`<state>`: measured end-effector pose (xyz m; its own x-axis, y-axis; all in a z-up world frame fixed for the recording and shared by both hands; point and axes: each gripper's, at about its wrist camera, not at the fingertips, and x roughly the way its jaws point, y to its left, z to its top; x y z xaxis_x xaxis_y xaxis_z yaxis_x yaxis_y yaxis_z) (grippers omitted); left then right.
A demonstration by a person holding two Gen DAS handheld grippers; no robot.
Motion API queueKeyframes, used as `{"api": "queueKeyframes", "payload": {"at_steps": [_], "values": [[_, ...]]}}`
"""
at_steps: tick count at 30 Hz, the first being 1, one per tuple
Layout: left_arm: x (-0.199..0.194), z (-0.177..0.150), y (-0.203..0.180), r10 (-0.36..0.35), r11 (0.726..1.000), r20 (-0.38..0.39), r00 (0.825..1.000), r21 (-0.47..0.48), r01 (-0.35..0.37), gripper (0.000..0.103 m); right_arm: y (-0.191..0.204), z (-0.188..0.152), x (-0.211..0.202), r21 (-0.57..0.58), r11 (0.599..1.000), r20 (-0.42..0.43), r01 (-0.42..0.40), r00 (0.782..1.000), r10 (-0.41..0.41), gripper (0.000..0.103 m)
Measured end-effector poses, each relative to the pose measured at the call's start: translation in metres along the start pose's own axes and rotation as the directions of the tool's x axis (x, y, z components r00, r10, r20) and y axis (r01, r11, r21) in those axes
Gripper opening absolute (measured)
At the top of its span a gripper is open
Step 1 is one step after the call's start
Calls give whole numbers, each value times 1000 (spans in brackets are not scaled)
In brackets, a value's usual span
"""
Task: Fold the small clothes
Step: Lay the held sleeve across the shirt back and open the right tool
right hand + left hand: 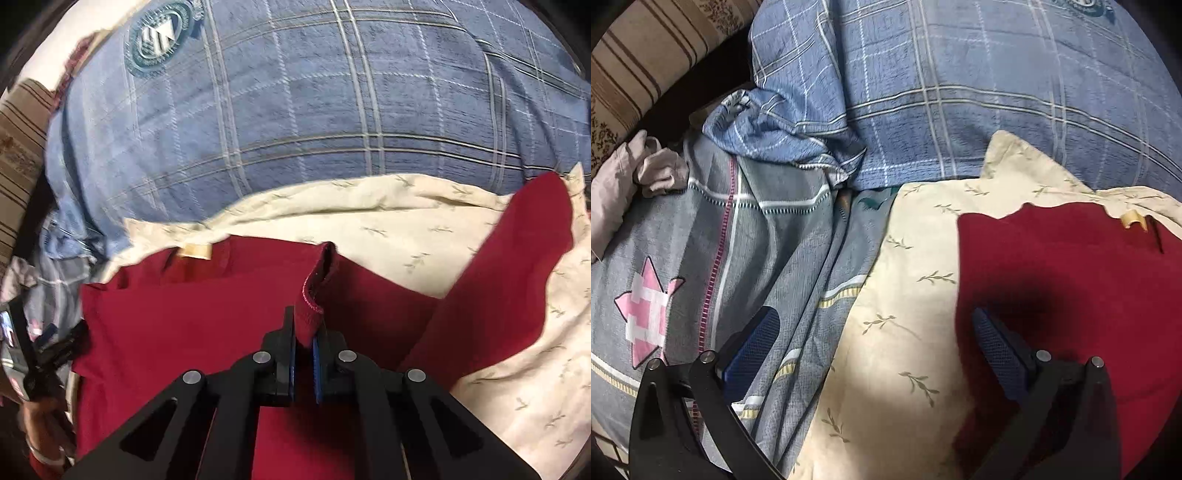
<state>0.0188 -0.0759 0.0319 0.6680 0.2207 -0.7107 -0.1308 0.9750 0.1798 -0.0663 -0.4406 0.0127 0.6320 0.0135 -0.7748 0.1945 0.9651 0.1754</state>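
A dark red garment lies spread on a cream leaf-print cloth. A tan label shows at its far edge. My left gripper is open and empty, hovering over the garment's left edge, with one blue pad over the bedding and the other over the red fabric. In the right wrist view my right gripper is shut on a hemmed fold of the red garment and lifts it. One sleeve stretches out to the right.
A blue plaid quilt is bunched behind the cream cloth. A grey sheet with a pink star lies to the left, with a crumpled pale grey cloth at its far corner. A striped wall or headboard is at top left.
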Motion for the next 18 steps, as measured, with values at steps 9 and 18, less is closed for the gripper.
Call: {"api": "queueKeyframes", "payload": {"at_steps": [9, 18], "values": [[-19, 2, 18, -52, 993, 38, 998, -100, 56, 103, 29, -1, -45, -72, 997, 113, 25, 993, -17, 40], [-22, 1, -5, -101, 994, 32, 994, -29, 102, 103, 66, 5, 30, -133, 991, -15, -21, 1000, 19, 40]]}}
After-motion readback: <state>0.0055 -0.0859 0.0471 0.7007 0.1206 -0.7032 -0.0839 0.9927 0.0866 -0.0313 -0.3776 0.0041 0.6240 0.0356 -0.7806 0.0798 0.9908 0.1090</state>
